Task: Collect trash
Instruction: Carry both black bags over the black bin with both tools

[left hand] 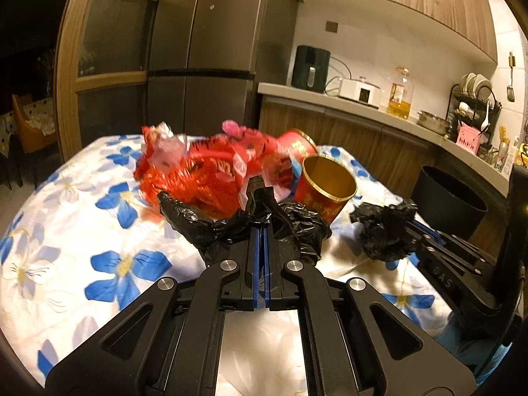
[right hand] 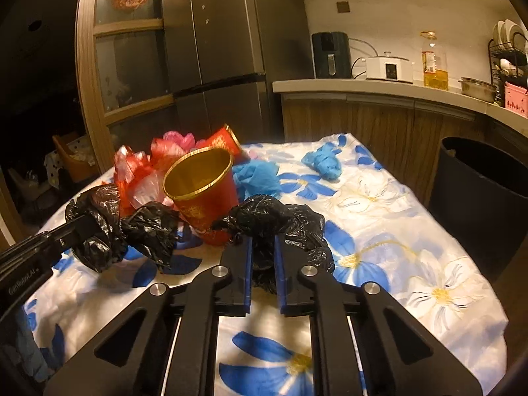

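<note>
Both the left gripper [left hand: 262,231] and right gripper [right hand: 264,247] are clamped on crumpled black plastic bags [right hand: 270,221]; red paper cups [right hand: 203,194] and wrappers remain uncollected.

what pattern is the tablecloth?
White tablecloth printed with large blue flowers and some white ones, yellow centres. Right wrist view shows it best.

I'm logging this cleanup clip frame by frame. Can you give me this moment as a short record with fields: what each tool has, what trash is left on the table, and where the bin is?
left tool: shut on black plastic bag
right tool: shut on black plastic wad
table: white cloth with blue flowers
upright trash: red cup with gold inside, open end up
other trash: red and pink wrappers; second red cup on its side; crumpled blue pieces
bin: dark, round, open, on the floor beside the table's right edge
</note>
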`<control>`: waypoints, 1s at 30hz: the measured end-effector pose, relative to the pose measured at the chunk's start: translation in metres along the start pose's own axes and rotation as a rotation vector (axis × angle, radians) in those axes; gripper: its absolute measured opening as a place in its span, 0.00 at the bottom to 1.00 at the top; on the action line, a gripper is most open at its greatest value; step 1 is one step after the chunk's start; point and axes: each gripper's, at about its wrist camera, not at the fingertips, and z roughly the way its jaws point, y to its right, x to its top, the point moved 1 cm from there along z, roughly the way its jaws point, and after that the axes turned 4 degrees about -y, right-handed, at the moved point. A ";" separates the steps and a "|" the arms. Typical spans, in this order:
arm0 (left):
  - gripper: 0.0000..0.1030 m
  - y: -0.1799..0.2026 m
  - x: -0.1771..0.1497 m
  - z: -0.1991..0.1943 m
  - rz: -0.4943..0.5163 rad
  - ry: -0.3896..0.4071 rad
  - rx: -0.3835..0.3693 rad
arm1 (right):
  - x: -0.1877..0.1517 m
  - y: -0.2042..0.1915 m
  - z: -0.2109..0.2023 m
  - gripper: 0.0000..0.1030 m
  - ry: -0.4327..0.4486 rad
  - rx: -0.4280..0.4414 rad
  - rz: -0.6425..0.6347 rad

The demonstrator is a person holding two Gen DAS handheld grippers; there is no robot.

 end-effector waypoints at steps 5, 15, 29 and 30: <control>0.01 0.012 0.012 -0.022 0.017 0.047 -0.004 | 0.008 0.009 -0.027 0.10 0.045 -0.004 0.015; 0.01 0.070 0.047 -0.037 0.098 0.127 -0.091 | 0.039 0.048 -0.083 0.10 0.178 -0.050 0.045; 0.01 0.227 0.105 0.009 0.221 0.225 -0.366 | 0.084 0.160 -0.118 0.10 0.333 -0.327 0.112; 0.01 0.233 0.106 0.015 0.222 0.223 -0.377 | 0.085 0.167 -0.118 0.10 0.340 -0.338 0.117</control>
